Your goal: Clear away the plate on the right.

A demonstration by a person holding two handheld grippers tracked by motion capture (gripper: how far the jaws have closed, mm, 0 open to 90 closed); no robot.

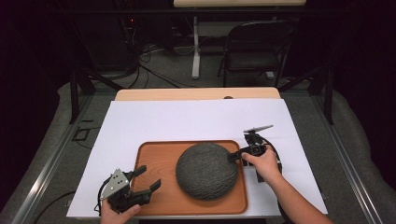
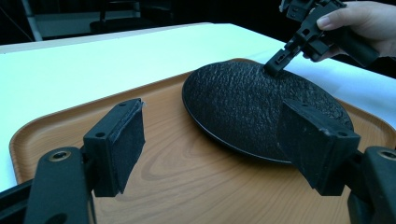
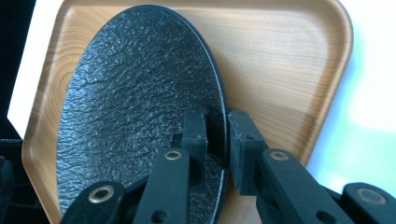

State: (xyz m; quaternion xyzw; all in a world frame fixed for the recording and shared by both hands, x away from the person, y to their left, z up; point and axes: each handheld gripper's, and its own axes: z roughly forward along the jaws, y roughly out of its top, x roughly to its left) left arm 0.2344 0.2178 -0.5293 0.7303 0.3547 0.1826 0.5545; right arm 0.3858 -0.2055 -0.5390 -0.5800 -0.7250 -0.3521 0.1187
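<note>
Plate (image 1: pixel 206 171) on tray (image 1: pixel 154 158), which lies on the white-covered counter (image 1: pixel 187 121). The dark, rough-textured plate sits right of the tray's middle. The right hand-held gripper (image 1: pixel 232 157) meets the plate at its 2 o'clock edge; in the right gripper view its jaws stand one on each side of the rim (image 3: pixel 225 135), closed on it or very nearly so, with a sliver of gap perhaps left on the outer side. The left hand-held gripper (image 1: pixel 148 178) hovers over the tray's 8 o'clock corner with jaws spread wide and nothing between them, aimed toward the plate.

Step in hand, as judged: securing the plate by its rim, before a lift or tilt. The next move would call for a firm pinch, since the rim is thin and the plate looks heavy for a one-edge hold; the left hand-held gripper may need to take the near edge to steady it.

Hard to make out: whether the plate's right edge is already raised off the tray, and the plate's underside. The person's hands are cut off at the bottom of the high view.
</note>
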